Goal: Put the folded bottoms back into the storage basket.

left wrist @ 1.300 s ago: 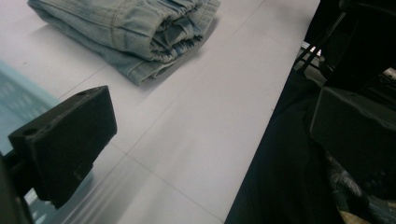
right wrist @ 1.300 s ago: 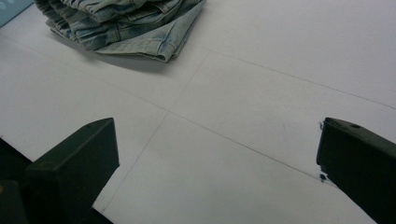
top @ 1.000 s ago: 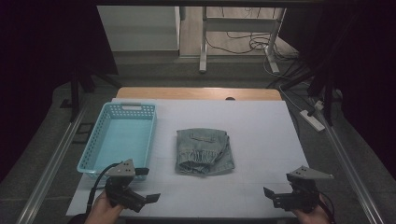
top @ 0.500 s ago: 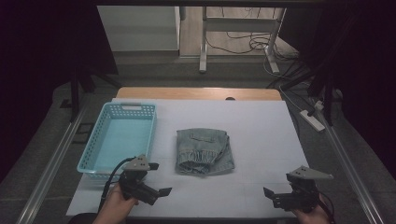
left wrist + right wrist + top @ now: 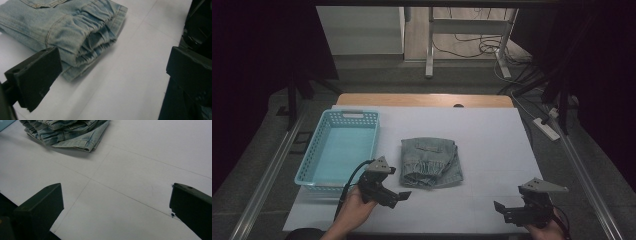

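Note:
A folded pair of light blue jeans [image 5: 431, 161] lies in the middle of the white table. My left gripper [image 5: 398, 197] is held open just in front of the jeans' near-left corner, its jaws wide apart. In the left gripper view the elastic waistband fold of the jeans [image 5: 75, 35] lies close ahead, by the left jaw, and nothing sits between the jaws. My right gripper [image 5: 504, 212] stays open near the front right edge of the table, over bare white surface. The jeans [image 5: 67, 131] appear far off at the top left of the right gripper view.
A light blue plastic basket [image 5: 314, 152] stands on the left side of the table, beside the jeans. The white table cover [image 5: 492, 145] has faint pencil grid lines. Cables and a power strip [image 5: 546, 127] lie on the floor beyond the right edge.
My left gripper has moved right and forward, from the front left corner toward the jeans' near-left corner. The right gripper has stayed in place.

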